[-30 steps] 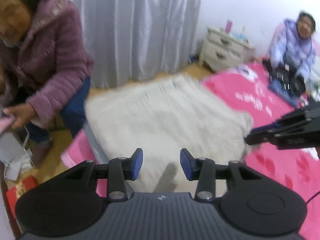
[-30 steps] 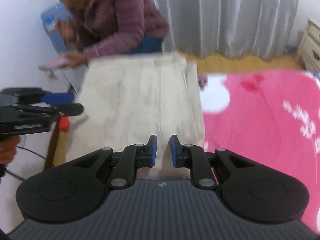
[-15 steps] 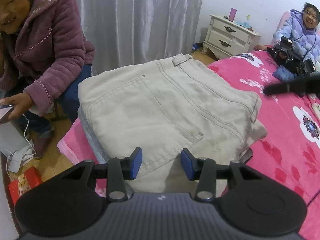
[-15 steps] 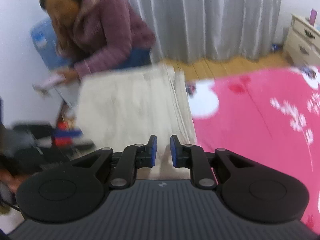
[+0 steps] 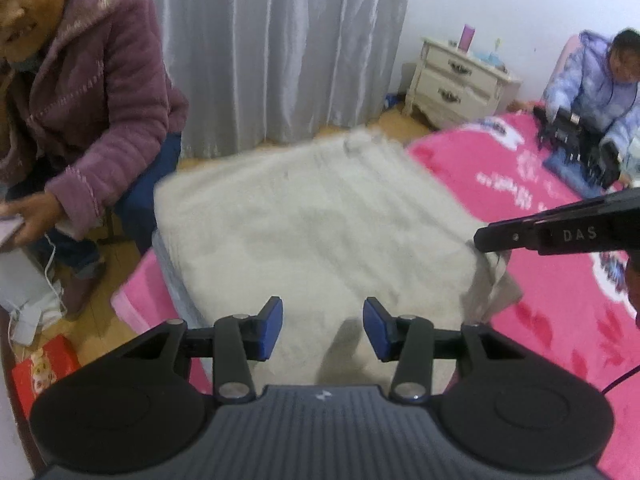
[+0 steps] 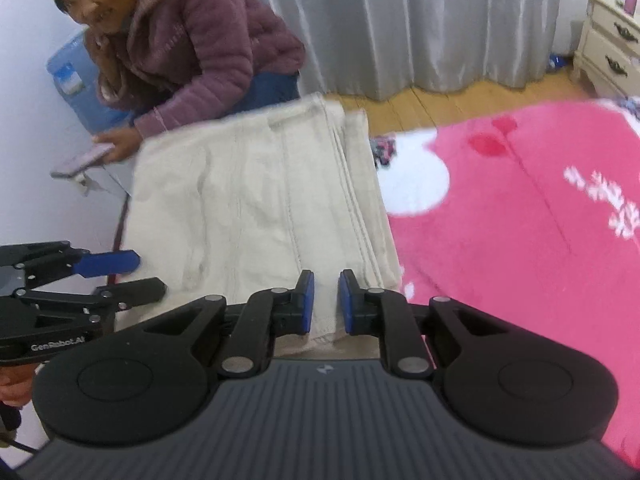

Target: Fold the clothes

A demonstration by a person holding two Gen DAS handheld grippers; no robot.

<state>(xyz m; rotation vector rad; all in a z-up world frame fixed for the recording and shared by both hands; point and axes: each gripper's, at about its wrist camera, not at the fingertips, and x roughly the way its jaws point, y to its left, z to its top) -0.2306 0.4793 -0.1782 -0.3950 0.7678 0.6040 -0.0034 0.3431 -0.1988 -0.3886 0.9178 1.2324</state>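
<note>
Folded beige trousers [image 5: 320, 220] lie on the pink flowered blanket [image 5: 560, 320] at a corner of the bed. My left gripper [image 5: 323, 330] hovers open over their near edge with nothing between its blue pads. My right gripper [image 5: 480, 240] reaches in from the right, its tip at the trousers' rumpled right corner. In the right wrist view the trousers [image 6: 248, 200] stretch ahead, and my right gripper [image 6: 326, 304] hangs over their near hem, pads parted by a narrow gap and gripping nothing. My left gripper [image 6: 148, 276] shows at the left edge, open.
A person in a purple jacket [image 5: 92, 100] sits close at the left of the bed holding a phone [image 6: 82, 160]. Another person [image 5: 592, 92] sits on the far side of the blanket. A cream nightstand [image 5: 456, 80], grey curtains and wooden floor lie beyond.
My right gripper swung away toward the far right of the bed, then came back to the trousers' right corner. The left gripper has barely shifted over the near edge.
</note>
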